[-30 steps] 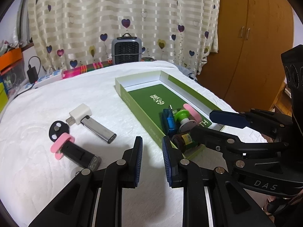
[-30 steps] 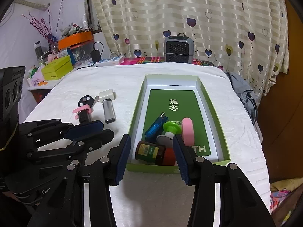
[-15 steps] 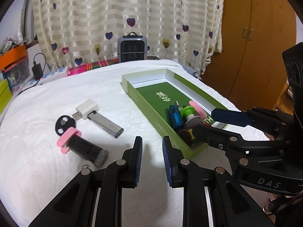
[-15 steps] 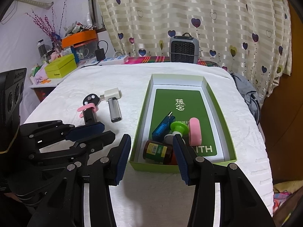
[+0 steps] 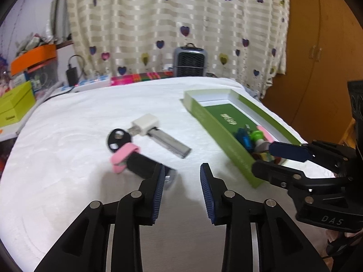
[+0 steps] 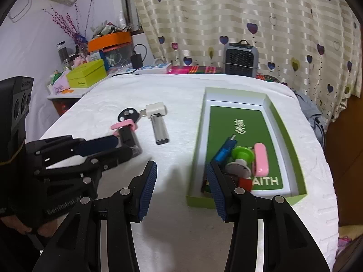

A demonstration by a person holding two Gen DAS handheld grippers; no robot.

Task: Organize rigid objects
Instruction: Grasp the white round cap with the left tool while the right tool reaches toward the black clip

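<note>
Right wrist view: several small items already lie in the box (image 6: 287,140) ahead-right of the right gripper (image 6: 181,179), empty and well open; left gripper (image 5: 182,188), also empty and parted, faces four pieces left on the cloth: key fob (image 6: 127,114), pink clip (image 6: 124,124), charger (image 6: 156,110), silver stick (image 6: 160,129).

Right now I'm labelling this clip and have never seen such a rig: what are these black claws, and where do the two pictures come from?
They are hand-held grippers, each carrying a camera that looks along its fingers. One picture comes from the left gripper, the other from the right gripper. Both are open and hold nothing. On the white cloth lie a black key fob, a pink clip, a white plug and a silver stick. The green box already holds small items.
</note>
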